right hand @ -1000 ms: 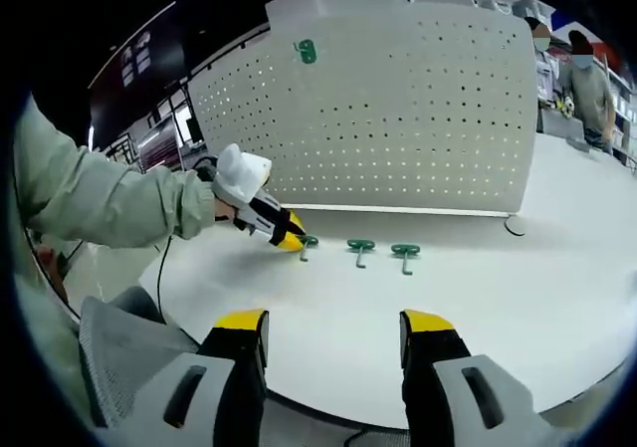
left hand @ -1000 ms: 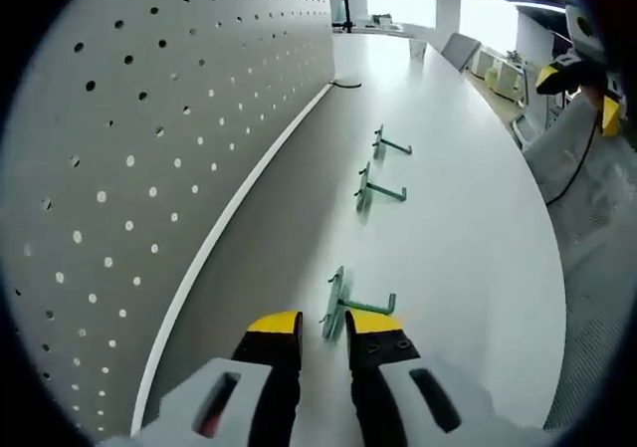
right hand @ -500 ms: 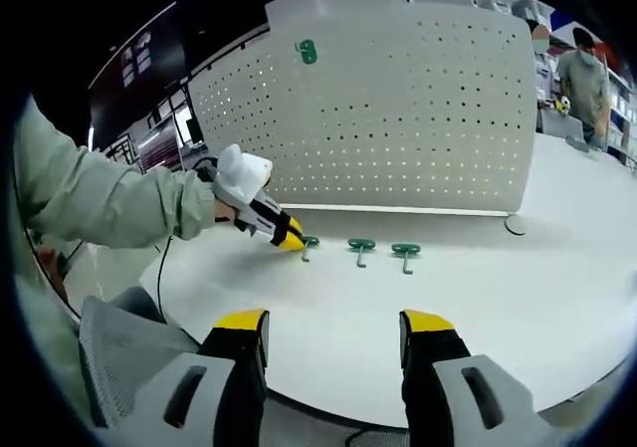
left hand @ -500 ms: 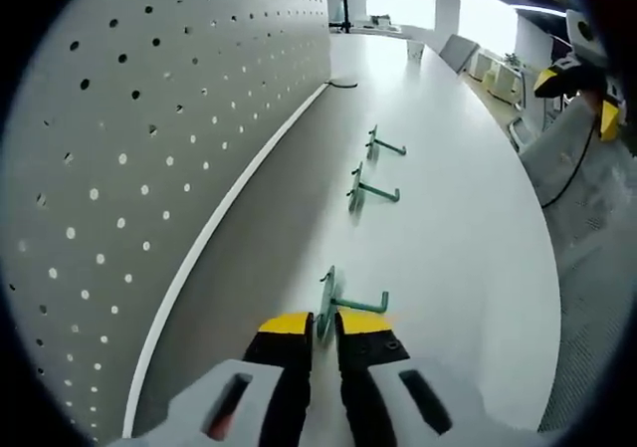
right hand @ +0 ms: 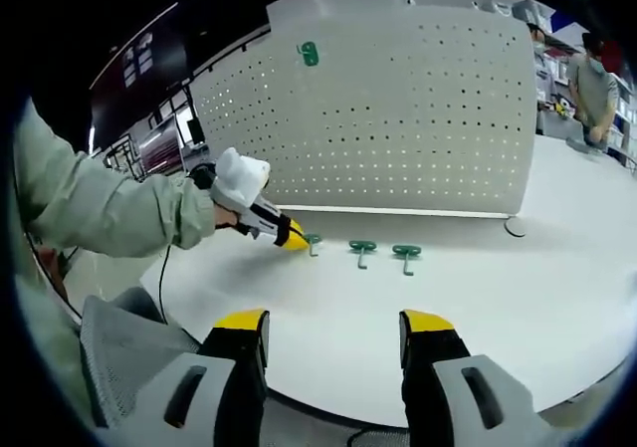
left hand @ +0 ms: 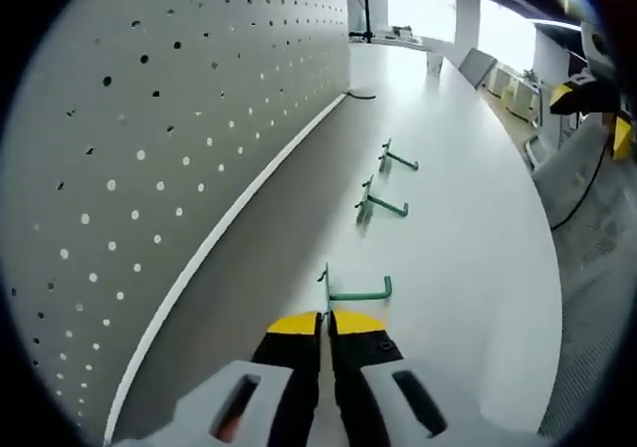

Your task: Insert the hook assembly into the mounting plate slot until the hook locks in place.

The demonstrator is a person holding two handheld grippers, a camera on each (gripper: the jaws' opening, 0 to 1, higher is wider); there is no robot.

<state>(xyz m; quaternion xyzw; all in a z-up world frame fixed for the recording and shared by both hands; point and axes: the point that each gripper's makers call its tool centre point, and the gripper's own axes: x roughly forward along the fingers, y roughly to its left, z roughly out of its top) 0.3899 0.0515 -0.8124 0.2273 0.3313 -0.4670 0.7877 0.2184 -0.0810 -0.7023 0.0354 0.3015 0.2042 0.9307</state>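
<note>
The left gripper [left hand: 325,320] jaws clench the nearest green metal hook [left hand: 343,292] beside the white perforated pegboard [left hand: 149,148]; the right gripper [right hand: 333,330] jaws stand released.

Your pegboard [left hand: 149,148] walls off the left, two spare hooks [left hand: 376,205] ahead, open white table [left hand: 468,228] to their right

workshop | white pegboard [right hand: 398,109] | long worktable [right hand: 518,308] | shelving [right hand: 149,143]
</note>
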